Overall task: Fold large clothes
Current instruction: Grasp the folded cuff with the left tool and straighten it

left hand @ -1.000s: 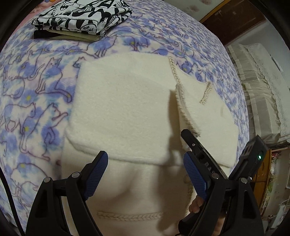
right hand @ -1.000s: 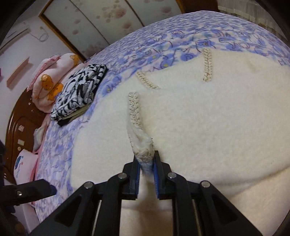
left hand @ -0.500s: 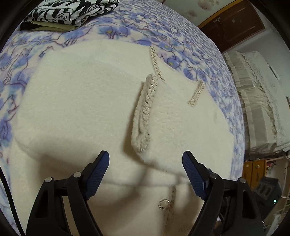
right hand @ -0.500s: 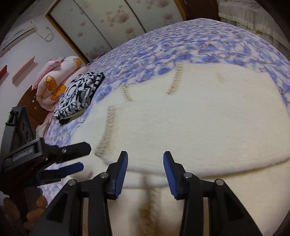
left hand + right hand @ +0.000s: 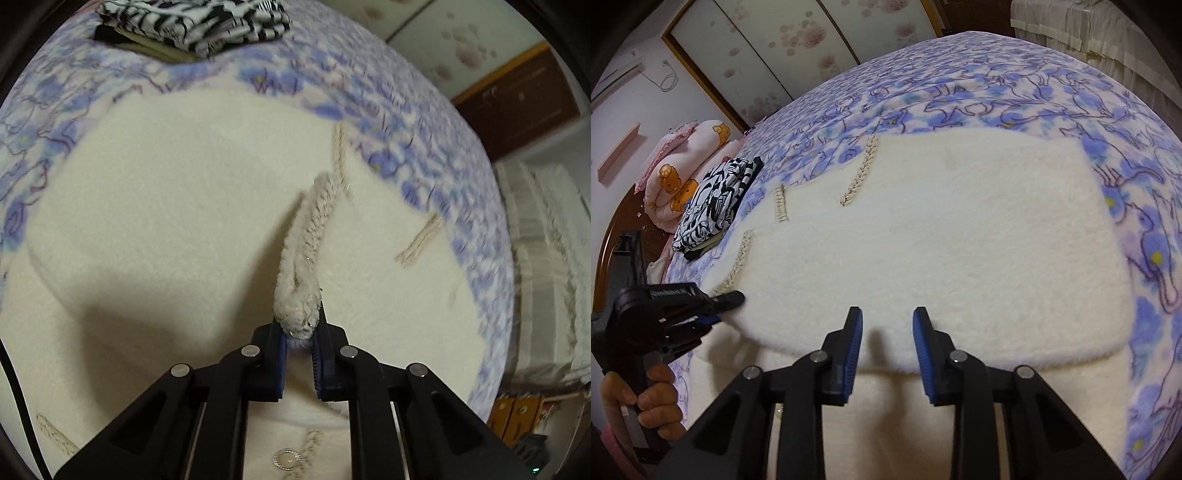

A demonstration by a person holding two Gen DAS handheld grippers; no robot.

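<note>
— Where's the garment lying?

— The cream fleece garment (image 5: 960,236) is spread flat over the near part of the bed (image 5: 997,85), which has a blue cat-print cover. One layer is folded over another, and the fold's near edge runs across just ahead of the right gripper (image 5: 886,325). Braided trim strips (image 5: 858,173) show toward the garment's left side.

— And the left gripper?

— The left gripper (image 5: 300,334) sits at the garment's left edge. Its jaws have just been closing and are now clamped on a braided-trim edge (image 5: 306,258) of the fleece; the pinched ridge of cloth rises from between the blue pads and runs away toward the far side of the bed. In the right wrist view a hand (image 5: 639,398) grips that tool's handle.

— The right one?

— Its jaws stand partly apart, having just been narrowing. The pads are above the folded edge with fleece visible in the gap, but they press on nothing; I can't tell whether the tips brush the cloth.

— Anything else on the bed?

— A folded black-and-white patterned garment (image 5: 716,199) lies well apart toward the far left corner, beside pink bedding with orange bear prints (image 5: 683,170) at the headboard end.
</note>
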